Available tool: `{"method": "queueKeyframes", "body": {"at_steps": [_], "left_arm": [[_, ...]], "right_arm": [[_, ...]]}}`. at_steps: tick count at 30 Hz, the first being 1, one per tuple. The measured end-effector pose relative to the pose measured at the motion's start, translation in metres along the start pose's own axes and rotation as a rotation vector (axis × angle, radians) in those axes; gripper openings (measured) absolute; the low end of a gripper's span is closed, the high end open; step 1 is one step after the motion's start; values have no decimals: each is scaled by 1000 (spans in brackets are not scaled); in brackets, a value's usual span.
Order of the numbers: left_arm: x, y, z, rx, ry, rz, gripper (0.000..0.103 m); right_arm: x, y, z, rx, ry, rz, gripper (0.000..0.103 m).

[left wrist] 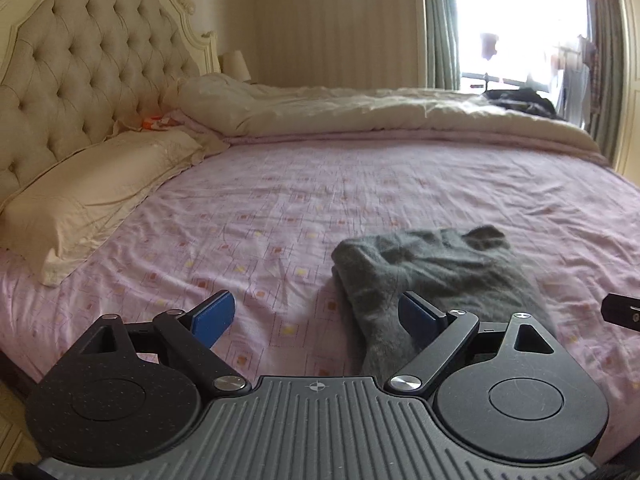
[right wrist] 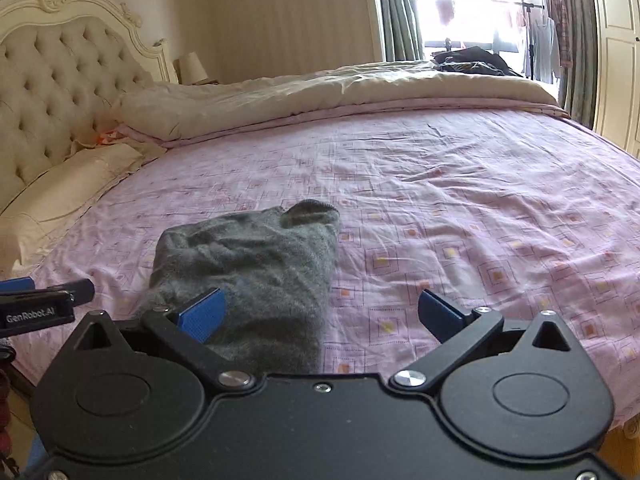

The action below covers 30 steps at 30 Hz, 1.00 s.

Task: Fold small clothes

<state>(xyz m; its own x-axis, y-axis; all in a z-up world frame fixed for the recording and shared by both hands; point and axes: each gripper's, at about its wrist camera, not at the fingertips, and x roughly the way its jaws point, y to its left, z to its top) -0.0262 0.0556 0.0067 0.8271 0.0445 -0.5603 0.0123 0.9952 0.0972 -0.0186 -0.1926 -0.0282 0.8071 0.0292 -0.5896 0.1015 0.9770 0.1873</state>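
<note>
A small grey knitted garment (left wrist: pixel 436 276) lies folded on the pink patterned bed sheet (left wrist: pixel 280 208), near the bed's front edge. My left gripper (left wrist: pixel 318 316) is open and empty, held above the sheet, with its right finger over the garment's left edge. In the right wrist view the garment (right wrist: pixel 256 268) lies at centre left. My right gripper (right wrist: pixel 320 312) is open and empty, its left finger over the garment's near end. The left gripper's tip (right wrist: pixel 44 300) shows at the left edge of that view.
A cream pillow (left wrist: pixel 92 196) lies at the left by the tufted headboard (left wrist: pixel 92 72). A cream duvet (left wrist: pixel 380 116) is bunched along the far side, with dark clothes (left wrist: pixel 520 100) on it. The window (left wrist: pixel 520 20) and curtains are beyond.
</note>
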Motion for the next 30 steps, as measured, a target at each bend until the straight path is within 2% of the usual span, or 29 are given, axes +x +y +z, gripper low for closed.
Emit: {"method": "queueKeyframes", "body": {"at_steps": [3,7,15,30], "left_arm": [[2,-10,-4,32,73,13,89],[-1,-14,-15,42,88,-29,89],[-13,-21,-26,43,113,-57,89],[-26,-16,-29,20,131,-55,89]], "right_arm": [[-3,4,-6,-14,37,-10,102],[-7,8,-13,-18,74,-4,102],[-14,17,-25,-31,121,-2,102],[-13,14,-29,-18,149,-19,102]]}}
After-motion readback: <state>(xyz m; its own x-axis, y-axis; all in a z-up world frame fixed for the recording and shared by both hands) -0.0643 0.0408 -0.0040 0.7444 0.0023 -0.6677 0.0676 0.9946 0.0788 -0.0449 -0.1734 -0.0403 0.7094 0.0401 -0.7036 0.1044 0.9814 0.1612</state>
